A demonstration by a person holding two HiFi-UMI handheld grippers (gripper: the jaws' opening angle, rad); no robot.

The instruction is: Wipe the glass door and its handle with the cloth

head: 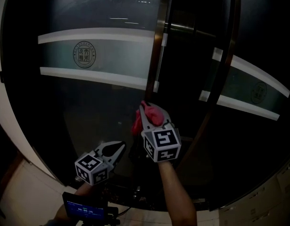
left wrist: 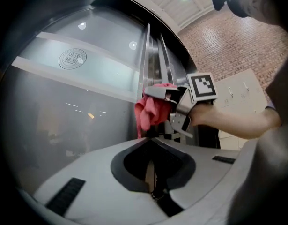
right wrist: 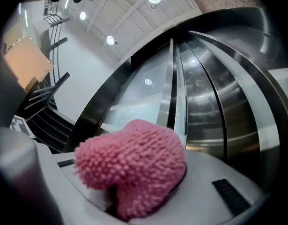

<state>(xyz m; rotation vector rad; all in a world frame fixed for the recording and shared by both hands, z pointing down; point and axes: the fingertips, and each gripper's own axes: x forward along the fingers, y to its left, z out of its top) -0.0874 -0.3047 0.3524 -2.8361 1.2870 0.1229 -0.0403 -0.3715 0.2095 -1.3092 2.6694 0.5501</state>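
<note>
A pink cloth (head: pixel 136 125) in the right gripper (head: pixel 151 116) at the dark glass door (head: pixel 88 102), the left gripper (head: pixel 115 151) lower beside it.

glass door (head: pixel 88 107) dead ahead, upright handle (head: pixel 158 36) at its edge

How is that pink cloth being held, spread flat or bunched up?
Bunched up. The pink cloth bulges as a rounded wad from the right hand-held gripper, whose jaws clamp it; a loose fold hangs below.

Right claw (head: pixel 145 111) raised, clamped on cloth (head: pixel 156 115); left claw (head: pixel 119 148) lower, closed.
</note>
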